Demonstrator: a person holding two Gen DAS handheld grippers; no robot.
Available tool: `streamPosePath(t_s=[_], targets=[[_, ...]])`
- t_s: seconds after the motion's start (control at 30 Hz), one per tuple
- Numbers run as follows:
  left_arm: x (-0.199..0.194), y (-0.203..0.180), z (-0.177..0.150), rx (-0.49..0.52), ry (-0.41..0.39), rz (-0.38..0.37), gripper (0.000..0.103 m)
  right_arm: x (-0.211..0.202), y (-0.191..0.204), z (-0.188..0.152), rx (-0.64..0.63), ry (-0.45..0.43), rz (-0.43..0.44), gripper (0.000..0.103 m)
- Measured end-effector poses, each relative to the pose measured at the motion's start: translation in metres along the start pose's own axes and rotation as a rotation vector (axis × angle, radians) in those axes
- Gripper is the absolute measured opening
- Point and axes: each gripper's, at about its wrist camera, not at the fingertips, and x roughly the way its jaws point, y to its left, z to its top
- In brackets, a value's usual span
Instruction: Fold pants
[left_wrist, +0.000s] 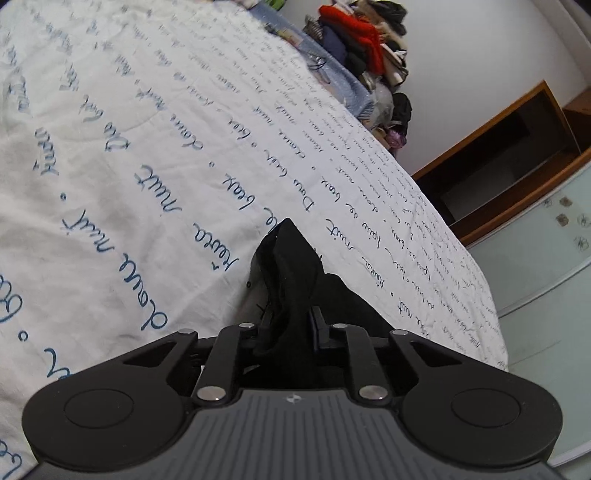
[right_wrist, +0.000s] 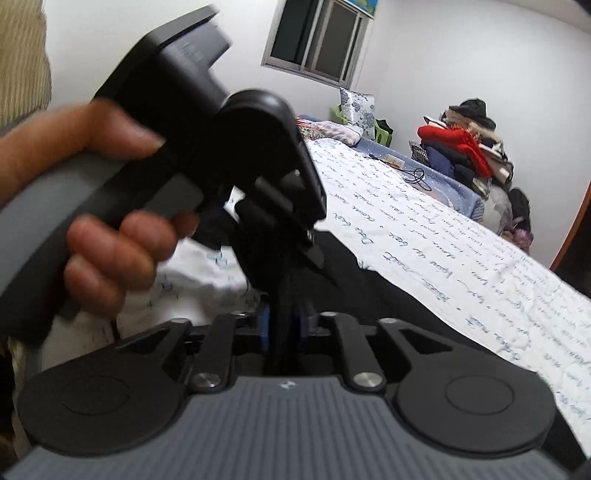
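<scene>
The black pants (left_wrist: 291, 266) lie bunched on a white bed sheet (left_wrist: 147, 147) printed with blue handwriting. In the left wrist view my left gripper (left_wrist: 291, 317) is shut on a raised fold of the pants, and the cloth peaks just past the fingers. In the right wrist view my right gripper (right_wrist: 284, 325) is shut on another bunch of the pants (right_wrist: 369, 288), squeezed between its blue pads. Just ahead and to the left, a person's hand (right_wrist: 110, 258) holds the left gripper (right_wrist: 306, 247), whose fingers point down into the same dark cloth. The rest of the pants is hidden.
A pile of clothes (left_wrist: 362, 40) with a red garment sits at the bed's far corner. A patterned pillow (right_wrist: 356, 107) and a black cable (right_wrist: 417, 177) lie near the head. A wooden shelf (left_wrist: 517, 147) and a pale glass panel (left_wrist: 546, 251) stand beyond the bed's right edge.
</scene>
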Motion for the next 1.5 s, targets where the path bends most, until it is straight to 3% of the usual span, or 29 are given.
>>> streamPosePath(t_s=[0.03, 0.07, 0.27, 0.4, 0.63, 0.8, 0.9, 0.93, 1.0, 1.17, 1.5], targets=[[-0.001, -0.003, -0.001, 0.019, -0.010, 0.005, 0.016, -0.002, 0.001, -0.004, -0.024, 0.011, -0.019, 0.033], [-0.002, -0.006, -0.002, 0.035, -0.019, 0.007, 0.016, -0.005, 0.003, -0.010, -0.056, 0.023, -0.045, 0.037], [-0.009, -0.022, -0.004, 0.098, -0.060, 0.019, 0.015, -0.032, 0.010, -0.038, -0.191, 0.055, -0.136, 0.044], [-0.011, -0.031, -0.005, 0.121, -0.080, 0.029, 0.015, -0.039, 0.019, -0.047, -0.292, 0.076, -0.209, 0.045], [-0.022, -0.047, -0.008, 0.136, -0.123, 0.019, 0.014, -0.036, 0.024, -0.063, -0.355, 0.108, -0.262, 0.046], [-0.025, -0.054, -0.005, 0.139, -0.153, 0.036, 0.014, -0.042, 0.028, -0.063, -0.396, 0.113, -0.261, 0.052], [-0.026, -0.056, -0.006, 0.132, -0.174, 0.047, 0.013, -0.035, 0.021, -0.069, -0.359, 0.133, -0.289, 0.045], [-0.026, -0.058, -0.008, 0.137, -0.181, 0.055, 0.013, -0.032, 0.018, -0.069, -0.339, 0.129, -0.284, 0.028], [-0.028, -0.061, -0.009, 0.145, -0.187, 0.062, 0.013, -0.026, 0.014, -0.069, -0.310, 0.126, -0.273, 0.012], [-0.036, -0.074, -0.009, 0.168, -0.220, 0.067, 0.012, -0.028, 0.009, -0.071, -0.256, 0.083, -0.266, 0.010], [-0.046, -0.126, -0.021, 0.274, -0.256, 0.025, 0.012, -0.056, -0.042, -0.076, 0.127, -0.015, -0.134, 0.009]])
